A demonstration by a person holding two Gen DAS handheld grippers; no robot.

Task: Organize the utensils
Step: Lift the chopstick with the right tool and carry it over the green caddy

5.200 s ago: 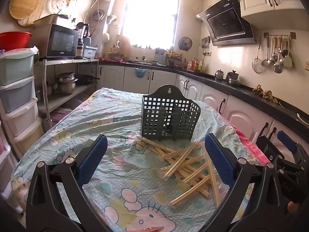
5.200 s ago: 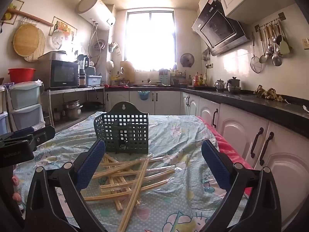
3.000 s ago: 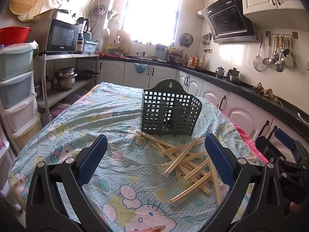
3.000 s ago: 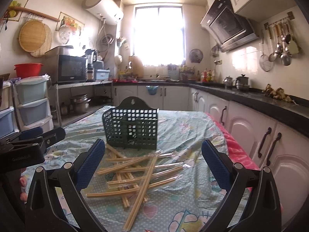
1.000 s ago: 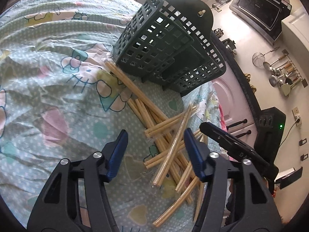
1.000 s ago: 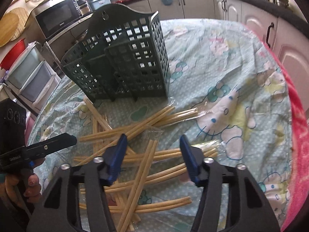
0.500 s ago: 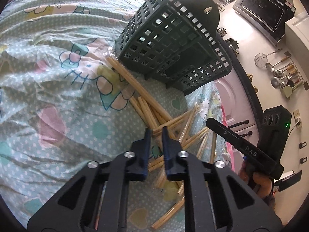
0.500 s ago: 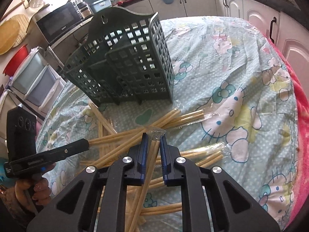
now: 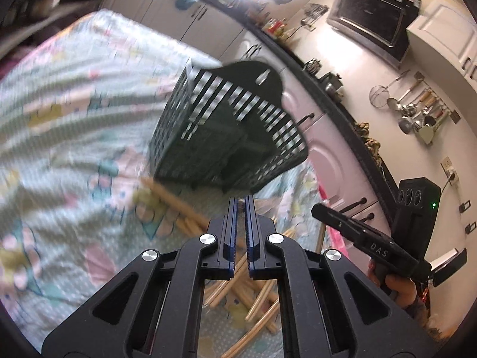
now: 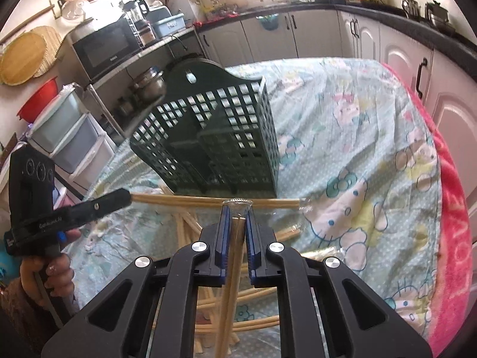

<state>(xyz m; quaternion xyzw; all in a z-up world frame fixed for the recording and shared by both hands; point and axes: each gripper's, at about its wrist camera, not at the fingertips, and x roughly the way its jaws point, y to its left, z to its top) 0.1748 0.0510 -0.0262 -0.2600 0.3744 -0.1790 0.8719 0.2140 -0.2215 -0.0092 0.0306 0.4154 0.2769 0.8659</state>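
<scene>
Right wrist view: the right gripper clamps a wrapped chopstick pair lengthwise between its fingers, tip toward the green basket, while the left gripper pinches another pair lying crosswise before it.

A lived-in home kitchen: white cabinets under a dark countertop, a range hood, ladles on a wall rail, a microwave, and a table under a cartoon-print cloth
</scene>
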